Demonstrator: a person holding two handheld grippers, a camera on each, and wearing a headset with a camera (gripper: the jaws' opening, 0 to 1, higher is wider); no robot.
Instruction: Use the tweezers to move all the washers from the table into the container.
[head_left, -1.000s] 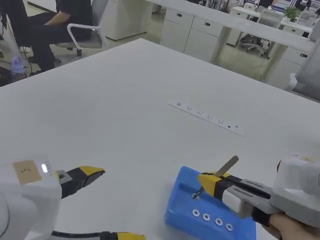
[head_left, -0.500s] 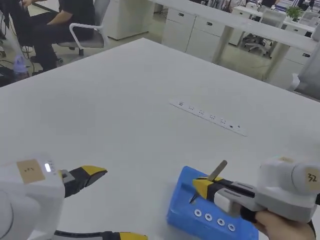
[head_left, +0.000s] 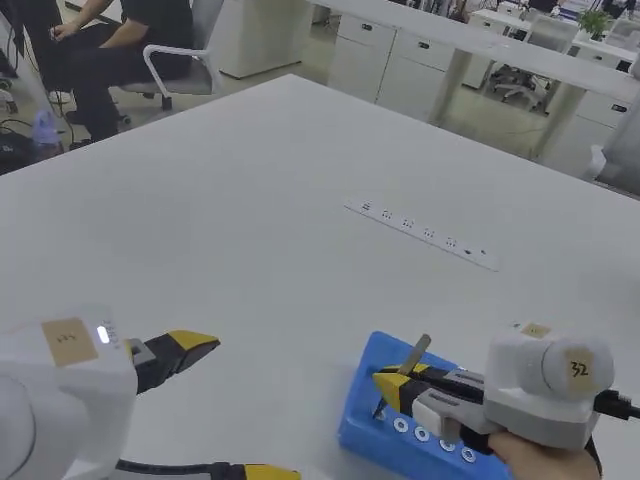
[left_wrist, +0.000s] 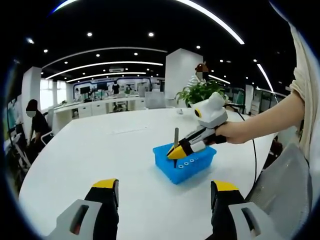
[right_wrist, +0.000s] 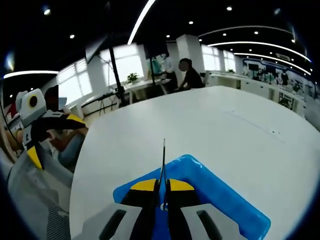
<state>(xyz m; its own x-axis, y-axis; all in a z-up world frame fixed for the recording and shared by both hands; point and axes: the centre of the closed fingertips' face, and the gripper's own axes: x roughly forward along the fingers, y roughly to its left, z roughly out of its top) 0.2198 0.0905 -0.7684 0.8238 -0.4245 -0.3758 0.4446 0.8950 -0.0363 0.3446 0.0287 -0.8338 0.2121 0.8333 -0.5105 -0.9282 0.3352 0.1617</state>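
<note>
A blue container (head_left: 372, 437) stands on the white table near its front edge, with several washers (head_left: 421, 434) in a row inside. My right gripper (head_left: 393, 384) hovers over it, shut on metal tweezers (head_left: 414, 353) whose tip points down into the container. In the right gripper view the jaws (right_wrist: 162, 187) pinch the tweezers (right_wrist: 163, 159) above the container (right_wrist: 227, 196). My left gripper (head_left: 228, 410) stands open to the left of the container with nothing in it. The left gripper view looks between its open jaws at the container (left_wrist: 176, 174), the washers (left_wrist: 188, 162) and the right gripper (left_wrist: 178, 150).
A flush power strip (head_left: 424, 235) runs across the table top behind the container. A person sits on an office chair (head_left: 172, 72) beyond the table's far left edge. Desks and cabinets (head_left: 395, 72) line the back of the room.
My right gripper has drawn left and nearer, tipping the tweezers steeper over the container's left end. The left gripper has stayed where it was. The head camera has shifted slightly.
</note>
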